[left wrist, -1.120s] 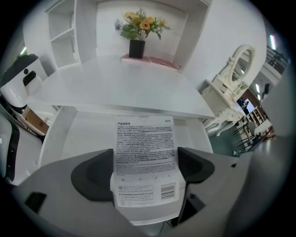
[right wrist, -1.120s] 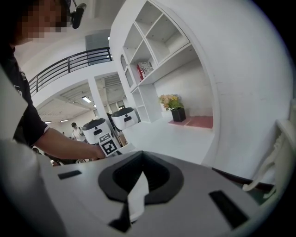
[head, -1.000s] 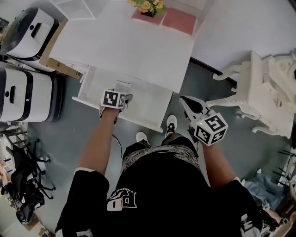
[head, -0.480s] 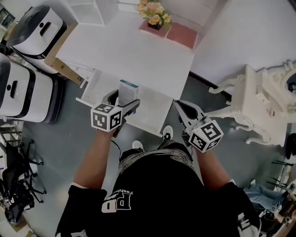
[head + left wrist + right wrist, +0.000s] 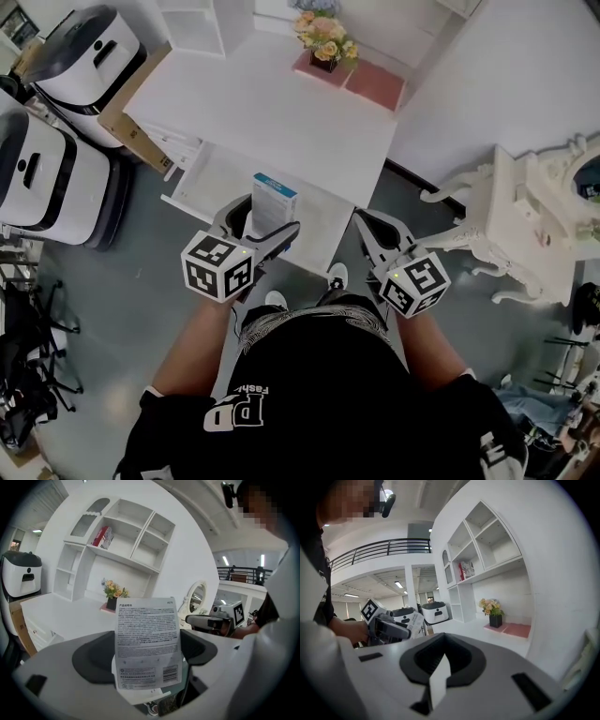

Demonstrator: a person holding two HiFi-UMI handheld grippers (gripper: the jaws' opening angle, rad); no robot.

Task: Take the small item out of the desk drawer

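Observation:
My left gripper [image 5: 266, 229] is shut on a small white box with a blue top [image 5: 273, 201]. It holds the box upright above the front of the open white desk drawer [image 5: 208, 178]. In the left gripper view the box's printed back [image 5: 146, 637] fills the middle, gripped at its lower part between the dark pads. My right gripper [image 5: 377, 228] hovers to the right of the drawer, in front of the desk's corner. Its jaws are together with nothing in them, and a thin white edge [image 5: 439, 679] shows at their centre.
The white desk top [image 5: 272, 112] carries a flower pot [image 5: 326, 39] on a pink mat [image 5: 370, 82]. Two white machines [image 5: 52, 178] and a cardboard box [image 5: 127, 117] stand left of the drawer. An ornate white table [image 5: 534, 211] stands at the right. Grey floor lies below.
My left gripper has risen from inside the drawer with the box in it and drawn back toward the body. The right gripper has stayed beside the drawer.

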